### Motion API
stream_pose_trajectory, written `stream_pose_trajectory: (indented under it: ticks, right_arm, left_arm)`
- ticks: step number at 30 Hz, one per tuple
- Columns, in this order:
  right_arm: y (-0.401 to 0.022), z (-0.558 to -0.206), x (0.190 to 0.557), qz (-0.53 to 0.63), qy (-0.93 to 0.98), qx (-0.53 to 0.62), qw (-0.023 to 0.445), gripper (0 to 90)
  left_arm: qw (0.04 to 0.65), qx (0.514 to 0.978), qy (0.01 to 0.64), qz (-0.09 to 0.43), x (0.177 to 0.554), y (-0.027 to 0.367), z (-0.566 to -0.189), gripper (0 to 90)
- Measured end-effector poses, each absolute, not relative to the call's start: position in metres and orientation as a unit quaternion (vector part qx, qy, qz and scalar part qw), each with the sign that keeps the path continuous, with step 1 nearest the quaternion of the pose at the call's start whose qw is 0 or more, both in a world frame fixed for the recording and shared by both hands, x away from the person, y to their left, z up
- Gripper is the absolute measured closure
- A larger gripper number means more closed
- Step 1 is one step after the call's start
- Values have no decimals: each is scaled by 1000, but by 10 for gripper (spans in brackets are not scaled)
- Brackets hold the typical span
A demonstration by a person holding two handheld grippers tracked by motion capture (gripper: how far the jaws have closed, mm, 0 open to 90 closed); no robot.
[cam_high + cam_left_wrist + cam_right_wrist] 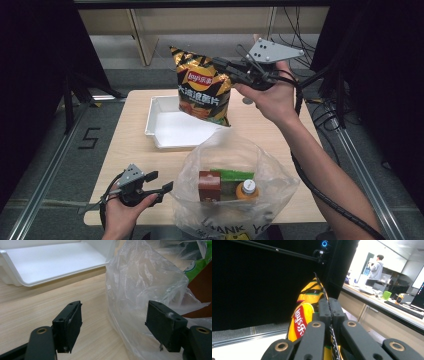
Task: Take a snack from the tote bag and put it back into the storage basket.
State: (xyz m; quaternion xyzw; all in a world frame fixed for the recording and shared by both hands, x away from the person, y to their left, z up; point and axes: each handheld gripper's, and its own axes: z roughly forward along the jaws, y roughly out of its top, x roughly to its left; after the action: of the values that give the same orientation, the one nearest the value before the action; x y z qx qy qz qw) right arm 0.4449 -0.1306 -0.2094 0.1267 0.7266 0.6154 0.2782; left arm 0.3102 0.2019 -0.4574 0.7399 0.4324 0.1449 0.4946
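A yellow-and-black bag of crisps [202, 92] hangs in the air above the far side of the table, over the white tray [165, 132]. My right gripper [220, 65] is shut on its crimped top seam. In the right gripper view the seam runs between the closed jaws of that gripper [329, 307], with the crisp bag [302, 320] hanging below. My left gripper [160, 182] is open, low at the near left beside the clear plastic bag [270, 175]. The left gripper [115, 325] has the bag's film [140, 285] lying loosely between its jaws.
Inside the plastic bag stand a brown carton [209, 184], a green packet [235, 175] and an orange-capped bottle [246, 190]. The wooden table [130, 150] has bare wood left of the bag. Black cables trail from the right hand. A person [377, 267] stands far off at a desk.
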Motion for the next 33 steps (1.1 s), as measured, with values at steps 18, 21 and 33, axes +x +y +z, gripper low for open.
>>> stream_pose_trajectory:
  ticks: [18,21,33]
  right_arm:
    - [-110,-213,477,609,733,142,269,900]
    - [-105,-215,483,607,735,146,264,900]
    - [-96,-235,501,593,746,166,254,900]
  left_arm:
    - [494,738,436,145,311,206,-459,282]
    - [494,739,435,145,311,206,-459,283]
    - [495,737,438,141,310,205,-461,283]
